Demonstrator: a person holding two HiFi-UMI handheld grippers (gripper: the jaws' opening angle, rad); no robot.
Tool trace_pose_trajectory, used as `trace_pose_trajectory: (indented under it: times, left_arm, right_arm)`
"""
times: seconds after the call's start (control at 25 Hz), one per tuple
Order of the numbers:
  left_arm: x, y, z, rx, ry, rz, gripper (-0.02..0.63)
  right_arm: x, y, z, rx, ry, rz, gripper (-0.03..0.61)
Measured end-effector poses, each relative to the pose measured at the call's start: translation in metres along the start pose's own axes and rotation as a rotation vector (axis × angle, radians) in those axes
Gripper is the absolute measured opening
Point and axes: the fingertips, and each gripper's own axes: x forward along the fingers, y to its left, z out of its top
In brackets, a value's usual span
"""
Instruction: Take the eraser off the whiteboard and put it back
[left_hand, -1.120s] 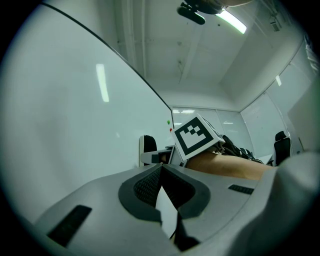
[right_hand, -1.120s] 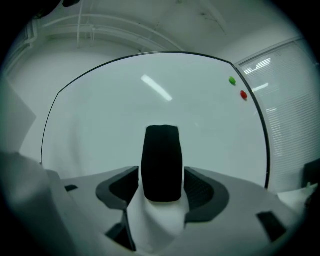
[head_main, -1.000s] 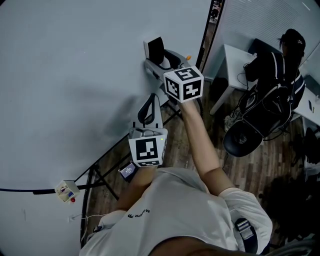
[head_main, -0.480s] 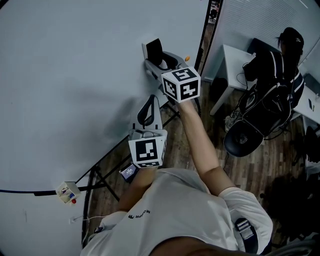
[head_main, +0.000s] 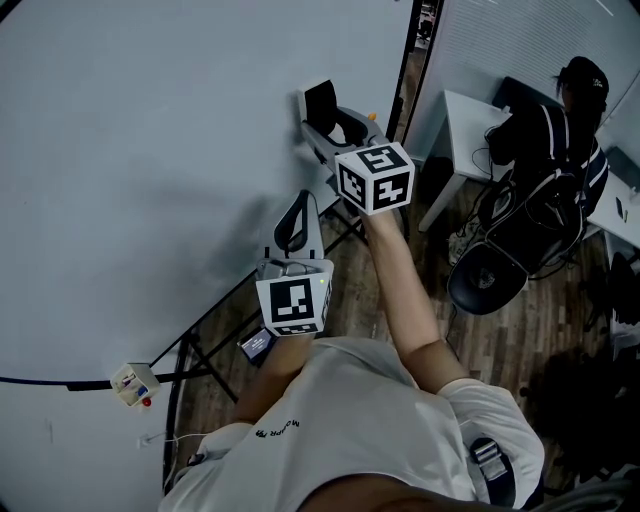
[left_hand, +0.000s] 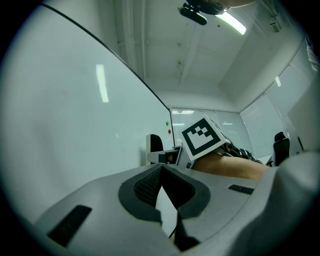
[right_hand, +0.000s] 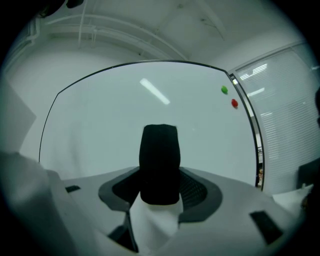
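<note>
Closed the jaws of the right gripper in from a wider spread, now pressing on the black eraser standing between them. Shifted gripper and eraser together a short way along the whiteboard toward its right edge, after first drifting slightly the other way. Brought the marker cube on that gripper lower and further right in the head view, with the forearm behind it angled a touch more toward the board's right edge.
</note>
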Motion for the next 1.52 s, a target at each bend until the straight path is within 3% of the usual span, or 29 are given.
trace_pose_trajectory:
  times: [0.88, 1.52]
  left_arm:
    - [-0.007, -0.007, 0.008, 0.006, -0.003, -0.014, 0.003]
    - [-0.014, -0.006, 0.009, -0.001, -0.003, -0.012, 0.002]
  right_arm:
    - [-0.065, 0.021, 0.016, 0.029, -0.090, -0.039, 0.235]
    - [-0.085, 0.040, 0.007, 0.030, -0.089, -0.052, 0.235]
